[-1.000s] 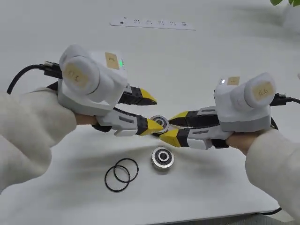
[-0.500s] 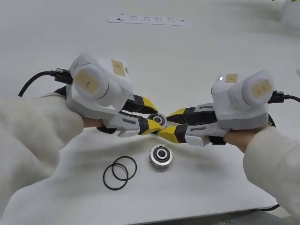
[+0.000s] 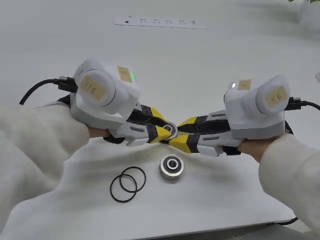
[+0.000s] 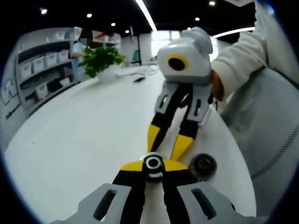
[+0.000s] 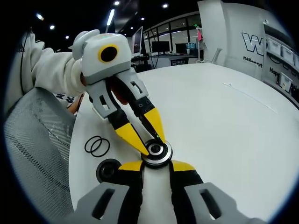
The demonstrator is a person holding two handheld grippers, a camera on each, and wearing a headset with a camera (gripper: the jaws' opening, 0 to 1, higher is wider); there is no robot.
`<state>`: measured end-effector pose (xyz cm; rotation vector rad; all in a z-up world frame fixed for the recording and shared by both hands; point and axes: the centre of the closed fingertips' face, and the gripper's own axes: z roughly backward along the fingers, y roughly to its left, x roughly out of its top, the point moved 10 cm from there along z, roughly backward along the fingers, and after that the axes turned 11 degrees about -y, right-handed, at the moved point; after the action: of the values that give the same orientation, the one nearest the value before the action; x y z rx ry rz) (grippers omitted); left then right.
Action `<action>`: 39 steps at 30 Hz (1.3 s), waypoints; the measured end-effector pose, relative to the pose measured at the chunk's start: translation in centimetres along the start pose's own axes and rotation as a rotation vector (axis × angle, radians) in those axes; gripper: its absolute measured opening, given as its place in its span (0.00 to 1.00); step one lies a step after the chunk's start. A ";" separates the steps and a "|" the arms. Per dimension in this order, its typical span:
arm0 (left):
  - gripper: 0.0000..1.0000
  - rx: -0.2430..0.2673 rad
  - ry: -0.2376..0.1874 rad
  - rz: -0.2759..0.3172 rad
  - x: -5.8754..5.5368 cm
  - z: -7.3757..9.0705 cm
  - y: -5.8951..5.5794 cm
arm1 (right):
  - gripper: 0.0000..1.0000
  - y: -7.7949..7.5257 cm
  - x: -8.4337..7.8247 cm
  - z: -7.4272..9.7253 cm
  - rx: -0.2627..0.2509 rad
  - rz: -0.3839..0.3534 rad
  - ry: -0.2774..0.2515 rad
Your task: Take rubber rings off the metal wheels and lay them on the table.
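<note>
i'm seeing the left gripper (image 3: 162,126) and right gripper (image 3: 181,132) wearing white shells, black jaws tipped yellow, tan labels. black cables (image 3: 37,87) are trailing off them; fluffy cream sleeves (image 3: 35,145) are covering the arms.

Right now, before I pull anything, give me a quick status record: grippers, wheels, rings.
left gripper: shut on held wheel, above the table
right gripper: shut on the same wheel, from the opposite side
second wheel: lying flat on table, no gripper on it
loose rings: two, overlapping, on table beside second wheel
ring on held wheel: cannot tell
</note>
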<state>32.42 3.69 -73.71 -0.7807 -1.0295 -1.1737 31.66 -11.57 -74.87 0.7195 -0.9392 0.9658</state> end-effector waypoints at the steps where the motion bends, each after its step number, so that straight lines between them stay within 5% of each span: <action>1: 0.14 0.001 0.001 0.000 0.0 0.0 0.0 | 0.17 0.0 0.0 0.0 0.004 0.008 0.001; 39: 0.14 0.023 0.016 0.008 -0.2 0.5 -0.6 | 0.04 0.1 -0.1 0.4 0.045 0.004 0.020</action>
<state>31.69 4.02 -73.71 -0.7562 -1.0243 -1.1573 31.43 -11.89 -74.76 0.7448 -0.9039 0.9986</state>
